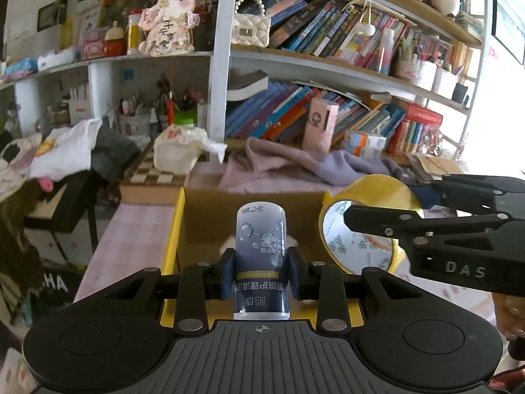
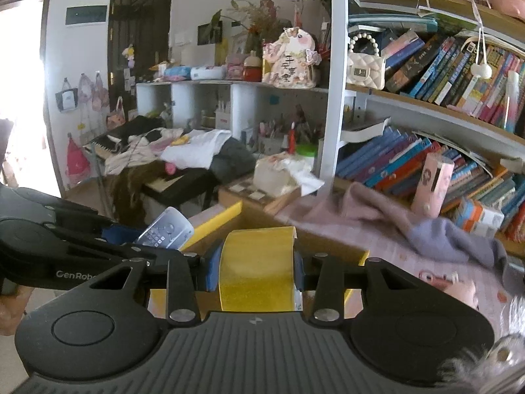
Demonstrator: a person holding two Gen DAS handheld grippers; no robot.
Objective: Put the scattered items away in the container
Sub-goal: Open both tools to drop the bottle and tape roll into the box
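Over a cluttered desk beneath packed bookshelves point(image 1: 328, 32), I carry one item in each hand toward a cardboard box point(image 1: 210, 216) with yellow-edged flaps. My left gripper point(image 1: 262, 274) is clamped on a small bottle point(image 1: 261, 259), its blue pads pressing both sides of the label; the bottle's long axis runs straight forward along the fingers, cap end pointing away from me and out over the box opening. My right gripper point(image 2: 256, 271) is closed across the width of a roll of yellow tape point(image 2: 256, 269), the roll standing on edge with its hole facing sideways, toward the left hand. The box lies directly ahead of and below both tools, its brown inner wall showing just behind the bottle, so neither item is inside yet. Seen from the left wrist camera, the bottle hangs squarely above the opening while the tape sits at the box's right rim, so I judge the left hand nearer a clean drop. A pink-and-lilac cloth point(image 1: 295, 164) lies crumpled beyond the box.
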